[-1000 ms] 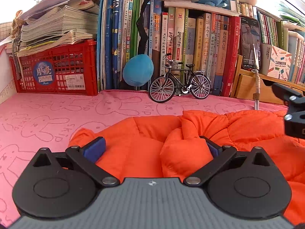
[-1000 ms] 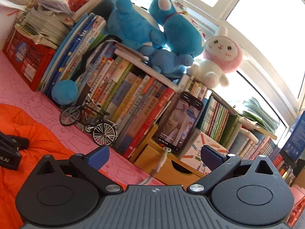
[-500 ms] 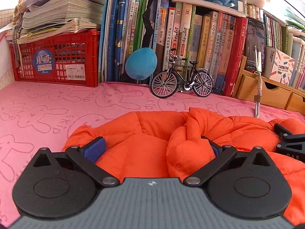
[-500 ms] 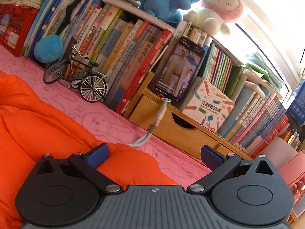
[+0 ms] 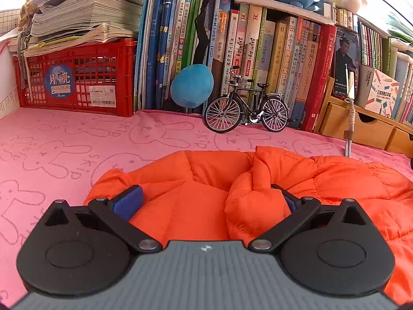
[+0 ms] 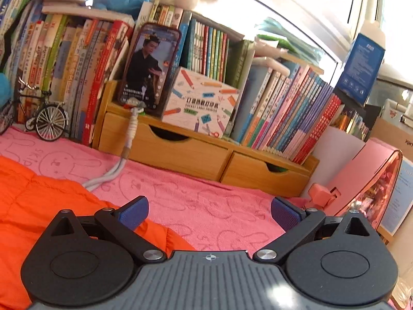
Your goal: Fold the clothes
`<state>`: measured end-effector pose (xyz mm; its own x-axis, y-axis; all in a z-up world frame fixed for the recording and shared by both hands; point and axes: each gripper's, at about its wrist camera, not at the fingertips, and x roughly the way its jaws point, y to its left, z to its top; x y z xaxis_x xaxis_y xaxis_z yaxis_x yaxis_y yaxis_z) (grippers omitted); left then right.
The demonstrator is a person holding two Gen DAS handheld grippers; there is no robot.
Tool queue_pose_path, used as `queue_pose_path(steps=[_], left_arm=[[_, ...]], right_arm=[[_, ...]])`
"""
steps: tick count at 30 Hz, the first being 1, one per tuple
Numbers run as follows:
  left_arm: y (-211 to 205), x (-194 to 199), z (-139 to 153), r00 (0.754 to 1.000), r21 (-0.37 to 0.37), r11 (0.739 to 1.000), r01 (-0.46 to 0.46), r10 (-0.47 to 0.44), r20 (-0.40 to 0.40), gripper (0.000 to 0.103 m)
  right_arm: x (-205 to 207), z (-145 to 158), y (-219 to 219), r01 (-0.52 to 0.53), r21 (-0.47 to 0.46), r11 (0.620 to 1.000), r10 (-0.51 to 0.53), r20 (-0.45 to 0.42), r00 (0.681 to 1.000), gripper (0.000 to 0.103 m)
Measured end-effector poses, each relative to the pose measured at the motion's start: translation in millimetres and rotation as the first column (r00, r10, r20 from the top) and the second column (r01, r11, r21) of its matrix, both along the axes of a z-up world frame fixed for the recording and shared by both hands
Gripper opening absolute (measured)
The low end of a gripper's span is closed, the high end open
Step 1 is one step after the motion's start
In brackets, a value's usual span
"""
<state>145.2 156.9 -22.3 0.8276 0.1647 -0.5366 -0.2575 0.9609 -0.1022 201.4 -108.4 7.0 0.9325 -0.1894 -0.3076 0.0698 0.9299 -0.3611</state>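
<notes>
An orange puffer jacket (image 5: 206, 180) lies bunched on the pink rabbit-print cloth (image 5: 64, 149). My left gripper (image 5: 206, 201) is open low over the jacket's left end, with puffy folds bulging between its blue pads (image 5: 127, 201); the right pad is partly hidden by a fold. In the right wrist view the jacket (image 6: 46, 206) fills the lower left. My right gripper (image 6: 209, 213) is open at the jacket's right edge, its left pad (image 6: 134, 211) above orange fabric and the right pad over bare pink cloth (image 6: 219, 206).
Behind the cloth stand a red crate (image 5: 74, 80) topped with papers, rows of books (image 5: 245, 59), a blue plush ball (image 5: 192, 86) and a model bicycle (image 5: 246, 111). A wooden drawer unit (image 6: 193, 152) carries a phone (image 6: 149, 69) with a cable (image 6: 124, 160) trailing down. A pink case (image 6: 361, 180) stands right.
My right gripper has tilted down and swung right, from facing the plush toys to hovering low at the jacket's right edge. It has left the left wrist view. The left gripper edged slightly forward.
</notes>
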Motion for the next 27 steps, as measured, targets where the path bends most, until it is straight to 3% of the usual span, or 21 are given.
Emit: queue_pose_path(steps=[3, 6, 10, 12, 16, 18, 21, 23, 24, 27], left_arm=[[1, 0, 0, 1.0, -0.001, 1.0, 0.0, 0.0, 0.003, 0.103], [1, -1, 0, 1.0, -0.006, 1.0, 0.0, 0.0, 0.004, 0.103], [5, -1, -1, 1.0, -0.028, 1.0, -0.001, 0.001, 0.004, 0.103], [6, -1, -1, 1.0, -0.035, 0.999, 0.003, -0.003, 0.005, 0.103], [5, -1, -1, 1.0, -0.034, 0.999, 0.012, -0.011, 0.005, 0.103], [4, -1, -1, 1.0, -0.031, 0.999, 0.02, -0.02, 0.006, 0.103], [2, -1, -1, 1.0, -0.026, 0.999, 0.024, -0.024, 0.007, 0.103], [3, -1, 0, 1.0, -0.026, 0.999, 0.018, -0.018, 0.007, 0.103], [3, -1, 0, 1.0, -0.028, 0.999, 0.016, -0.016, 0.007, 0.103], [3, -1, 0, 1.0, -0.027, 1.0, 0.014, -0.014, 0.009, 0.103]], right_arm=[[-8, 23, 30, -0.14, 0.019, 0.99, 0.139, 0.046, 0.989, 0.103], [-9, 18, 74, -0.249, -0.069, 0.966, 0.25, 0.004, 0.968, 0.103], [-9, 11, 132, -0.39, -0.176, 0.904, 0.385, -0.066, 0.921, 0.103], [-7, -3, 133, -0.382, -0.231, 0.895, 0.37, -0.094, 0.924, 0.103], [3, -10, 94, -0.304, -0.195, 0.933, 0.289, -0.103, 0.952, 0.103], [5, -17, 70, -0.223, -0.276, 0.935, 0.213, -0.066, 0.975, 0.103], [3, -20, 37, -0.142, -0.257, 0.956, 0.13, -0.063, 0.99, 0.103], [-2, -11, 28, -0.062, -0.264, 0.962, 0.062, -0.009, 0.998, 0.103], [-11, -1, 23, -0.053, -0.253, 0.966, 0.066, 0.045, 0.997, 0.102], [-48, 18, 33, -0.173, -0.156, 0.972, 0.194, 0.133, 0.972, 0.103]])
